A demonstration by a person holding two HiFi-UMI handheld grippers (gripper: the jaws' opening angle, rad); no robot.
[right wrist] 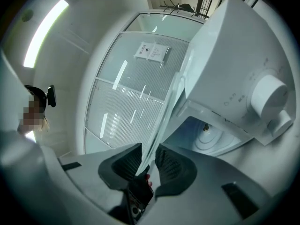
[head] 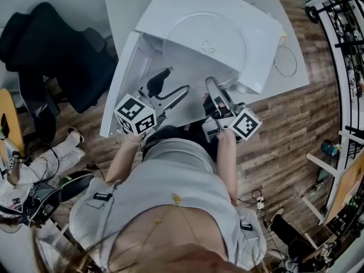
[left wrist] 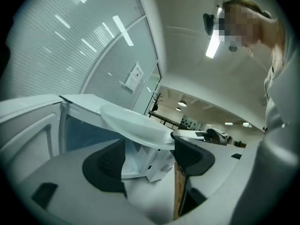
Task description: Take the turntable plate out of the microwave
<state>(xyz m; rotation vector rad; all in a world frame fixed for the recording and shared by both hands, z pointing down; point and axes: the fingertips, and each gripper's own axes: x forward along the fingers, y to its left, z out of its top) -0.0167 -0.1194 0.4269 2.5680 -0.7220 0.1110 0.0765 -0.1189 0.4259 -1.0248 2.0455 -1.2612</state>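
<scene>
Head view: the microwave [head: 170, 7] stands on a white table [head: 122, 4], and its door [head: 120, 81] is swung open on the left. The turntable plate [head: 205, 41] is outside the cavity, raised and tilted in front of the oven, so that from above it overlaps the oven's top.

Right gripper [head: 213, 84]: jaws clamped on the near rim of the plate. Right gripper view shows the plate [right wrist: 164, 121] edge-on, running up from between the pads. The empty cavity [right wrist: 211, 135] and two control knobs [right wrist: 268, 95] lie behind it to the right.

Left gripper [head: 173, 84]: jaws wide apart and holding nothing, positioned just beside the open door. Left gripper view shows the plate [left wrist: 136, 123] above and beyond the jaws.

Surroundings: a black chair [head: 51, 44] stands to the left. A thin cable loop [head: 287, 61] lies on the table at the right. The floor [head: 284, 124] is wood.
</scene>
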